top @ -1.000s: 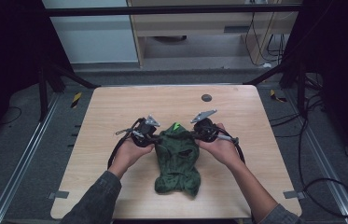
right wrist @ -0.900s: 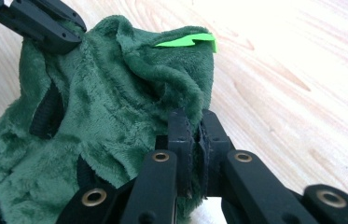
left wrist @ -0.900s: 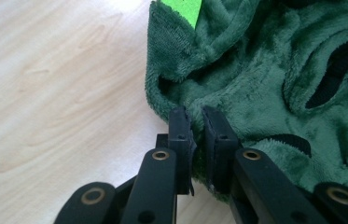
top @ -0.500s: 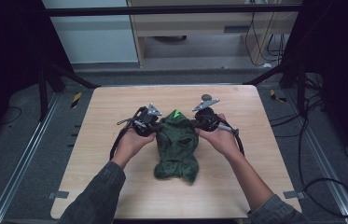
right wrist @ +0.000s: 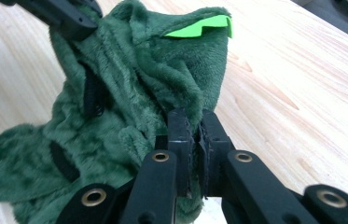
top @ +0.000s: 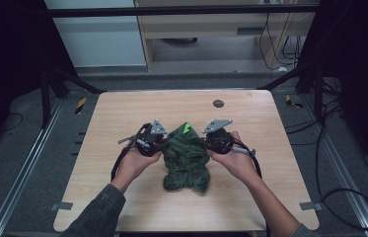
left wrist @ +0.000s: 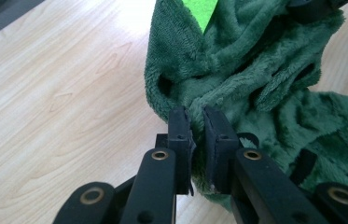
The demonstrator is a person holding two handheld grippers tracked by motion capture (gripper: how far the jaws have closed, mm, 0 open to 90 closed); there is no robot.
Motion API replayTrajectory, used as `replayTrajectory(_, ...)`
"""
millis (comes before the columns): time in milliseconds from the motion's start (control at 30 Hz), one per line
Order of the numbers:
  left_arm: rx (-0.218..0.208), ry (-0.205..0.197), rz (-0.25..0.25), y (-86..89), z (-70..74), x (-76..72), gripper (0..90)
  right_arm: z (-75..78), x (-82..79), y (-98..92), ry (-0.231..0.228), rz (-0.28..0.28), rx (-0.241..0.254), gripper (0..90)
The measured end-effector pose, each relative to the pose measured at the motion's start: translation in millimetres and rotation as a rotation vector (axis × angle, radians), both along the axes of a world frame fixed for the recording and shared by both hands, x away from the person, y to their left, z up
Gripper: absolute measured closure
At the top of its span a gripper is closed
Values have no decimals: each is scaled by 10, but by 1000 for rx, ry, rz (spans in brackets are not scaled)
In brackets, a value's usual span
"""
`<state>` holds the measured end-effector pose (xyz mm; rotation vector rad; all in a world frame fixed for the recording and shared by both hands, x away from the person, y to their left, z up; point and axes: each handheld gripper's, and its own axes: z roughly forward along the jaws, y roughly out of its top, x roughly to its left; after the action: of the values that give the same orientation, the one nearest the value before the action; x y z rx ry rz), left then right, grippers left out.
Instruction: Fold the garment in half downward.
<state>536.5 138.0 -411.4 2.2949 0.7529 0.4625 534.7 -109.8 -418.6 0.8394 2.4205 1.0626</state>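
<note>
Worktop: light wood, with a small dark round disc near its far edge, right of centre.
Garment: a dark green plush piece of clothing at the middle of the worktop, closer to the near edge than the far one.
Long axis: runs from far edge to near edge; the far end is raised between the two grippers, the near end lies bunched on the wood.
Far end: carries a bright green patch, which points toward the far edge.
Detail: black strap loops show among the folds in the right gripper view.
Left gripper: jaws drawn narrow, pinching a fold of plush at the garment's left upper edge; held in the person's left hand.
Right gripper: jaws nearly together, clamping plush at the garment's right upper edge; held in the right hand.
Spacing: the two grippers stand on either side of the raised end, level with each other.
Cables: a black cable loops from the left gripper toward the near edge.
</note>
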Motion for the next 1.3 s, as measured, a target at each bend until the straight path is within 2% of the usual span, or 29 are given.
replayTrajectory(100,-18,-1,1,16,4,18,824,-1,-46,9,-12,8,-11,854)
replayTrajectory(200,-10,-10,1,-5,36,87,824,25,-64,11,-18,7,-4,854)
replayTrajectory(300,-21,-14,4,-35,96,174,825,70,-41,-4,-28,-1,-7,854)
replayTrajectory(467,-5,-18,-1,-94,147,220,825,153,8,-51,-31,-18,4,854)
replayTrajectory(733,7,-6,-18,-66,84,30,819,105,-110,-87,-25,1,9,853)
replayTrajectory(967,-26,13,-26,15,12,-146,812,23,-278,-106,-15,24,26,850)
replayTrajectory(1000,-41,18,-28,30,-19,-186,810,-3,-321,-117,-13,29,31,849)
replayTrajectory(1300,-56,25,-35,47,-101,-303,802,-98,-406,-136,-2,34,31,843)
